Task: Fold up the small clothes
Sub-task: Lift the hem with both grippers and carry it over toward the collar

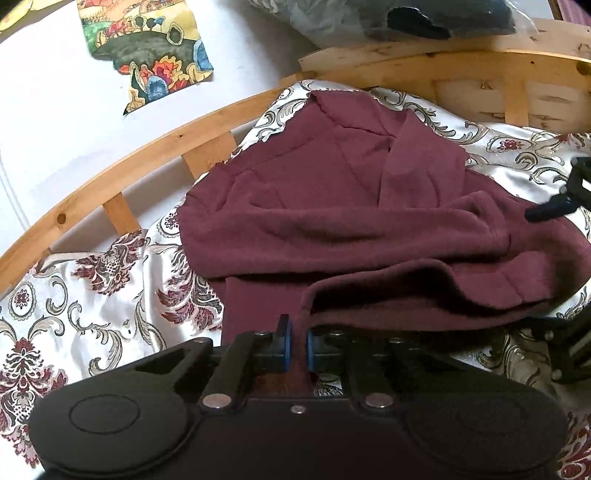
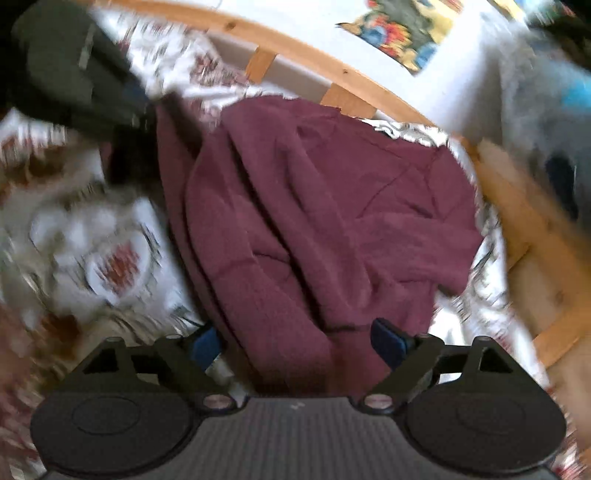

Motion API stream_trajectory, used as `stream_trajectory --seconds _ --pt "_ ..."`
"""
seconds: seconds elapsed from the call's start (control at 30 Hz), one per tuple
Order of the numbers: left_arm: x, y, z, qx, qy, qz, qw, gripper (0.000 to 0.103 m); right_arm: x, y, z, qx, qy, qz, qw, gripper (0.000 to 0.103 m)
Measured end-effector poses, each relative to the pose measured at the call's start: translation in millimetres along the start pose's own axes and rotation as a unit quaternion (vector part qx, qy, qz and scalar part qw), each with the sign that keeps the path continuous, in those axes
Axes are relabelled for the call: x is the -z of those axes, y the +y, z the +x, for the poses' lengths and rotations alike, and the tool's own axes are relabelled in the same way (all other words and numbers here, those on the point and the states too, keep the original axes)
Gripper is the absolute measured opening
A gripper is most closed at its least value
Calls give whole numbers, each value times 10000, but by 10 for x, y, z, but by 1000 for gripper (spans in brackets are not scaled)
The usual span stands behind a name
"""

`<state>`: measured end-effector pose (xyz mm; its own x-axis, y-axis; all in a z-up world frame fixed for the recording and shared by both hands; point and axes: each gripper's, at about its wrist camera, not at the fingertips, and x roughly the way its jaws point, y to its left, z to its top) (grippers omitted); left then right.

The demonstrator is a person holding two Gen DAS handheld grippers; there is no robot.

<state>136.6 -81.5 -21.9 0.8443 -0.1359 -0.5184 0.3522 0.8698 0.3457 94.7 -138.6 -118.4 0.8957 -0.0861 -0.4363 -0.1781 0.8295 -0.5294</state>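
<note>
A maroon knit garment point(image 1: 332, 221) lies crumpled on a patterned satin sheet point(image 1: 92, 295). My left gripper point(image 1: 298, 345) is shut on the garment's near edge, with maroon fabric pinched between its blue pads and a fold lifted just beyond them. In the blurred right wrist view the same garment point(image 2: 314, 206) fills the middle. My right gripper point(image 2: 297, 345) stands open over its near end, its blue pads wide apart on either side of the cloth and not pressing it. The left gripper point(image 2: 146, 107) shows at the upper left there, gripping a corner. The right gripper's finger point(image 1: 550, 206) shows at the right edge.
A curved wooden bed rail point(image 1: 147, 155) with slats runs behind the sheet. Beyond it lies a white surface with a colourful printed cloth point(image 1: 155, 55). A dark bundle in clear plastic point(image 1: 424, 18) sits at the top right.
</note>
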Motion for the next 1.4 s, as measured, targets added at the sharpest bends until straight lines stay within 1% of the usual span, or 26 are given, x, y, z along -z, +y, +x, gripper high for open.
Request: stream_trajectory --seconds 0.03,0.07,0.13,0.17,0.2,0.23,0.27,0.33,0.4,0.5,0.53,0.6,0.7,0.73,0.8,0.93,0.97,1.0,1.03,1.1,1.13,1.2,1.23,1.3,1.33,1.4 --pt "10 -4 -2 -10 5 -5 10000 8 -6 25 -4 68 -49 -148 9999 82" --pt "20 -7 -4 -24 8 1 10000 8 -9 31 -19 64 -101 -165 9998 74" --pt "44 -22 -9 -82 6 47 10000 8 -24 3 -73 -10 -202 -17 9998 48" --pt "61 -34 -13 -121 -1 91 9999 9 -24 -12 -109 -23 -275 47 9996 42" --pt "76 -43 -17 -153 -10 139 9998 9 -26 -24 -143 -5 -353 77 9993 34" --pt "89 -63 -22 -191 -24 205 9996 9 -29 -27 -181 43 -433 94 9990 28" --pt "107 -86 -30 -239 -47 291 9993 9 -33 -38 -219 71 -516 132 9986 26" --pt "148 -148 -36 -382 -86 496 9980 11 -49 -92 -279 79 -665 308 9973 16" --pt "182 -195 -16 -529 -85 663 9964 15 -65 -179 -302 24 -756 575 9955 13" --pt "229 -263 72 -765 35 892 9931 20 -68 -297 -313 3 -862 910 9921 11" --pt "244 -274 112 -841 97 965 9917 20 -60 -322 -321 30 -896 955 9914 9" --pt "261 -256 190 -999 237 1031 9894 20 -60 -357 -343 86 -937 993 9906 8" --pt "288 -194 235 -1170 300 1092 9866 22 -58 -378 -358 52 -965 1037 9899 8" --pt "293 -182 237 -1219 306 1138 9855 23 -58 -384 -354 55 -968 1033 9899 8" --pt "305 -161 213 -1330 257 1235 9831 29 -57 -382 -339 81 -965 1023 9900 8" --pt "375 -168 167 -1370 224 1340 9812 30 -52 -391 -336 41 -934 1098 9896 8" --pt "404 -176 174 -1371 276 1378 9805 28 -49 -377 -336 53 -912 1079 9900 8" --pt "427 -177 188 -1328 356 1382 9808 16 -45 -359 -315 83 -850 1025 9911 11" --pt "435 -174 198 -1273 440 1355 9816 11 -31 -325 -252 83 -662 895 9937 23" --pt "421 -145 185 -1131 515 1220 9847 7 23 -265 -111 97 -268 693 9972 33" --pt "402 -130 158 -1094 480 1153 9861 7 54 -262 -49 44 -82 637 9979 33" --pt "361 -108 87 -1069 340 1100 9876 6 85 -294 -23 39 27 700 9975 30" --pt "347 -101 46 -1067 264 1096 9879 6 81 -314 -51 85 7 731 9973 20" --pt "312 -88 -64 -1109 93 1103 9876 6 60 -317 -120 161 34 683 9975 11" --pt "290 -88 -130 -1132 19 1107 9874 6 53 -309 -184 145 30 631 9979 8" --pt "251 -85 -327 -1131 -154 1037 9880 5 41 -280 -311 116 42 476 9988 8"
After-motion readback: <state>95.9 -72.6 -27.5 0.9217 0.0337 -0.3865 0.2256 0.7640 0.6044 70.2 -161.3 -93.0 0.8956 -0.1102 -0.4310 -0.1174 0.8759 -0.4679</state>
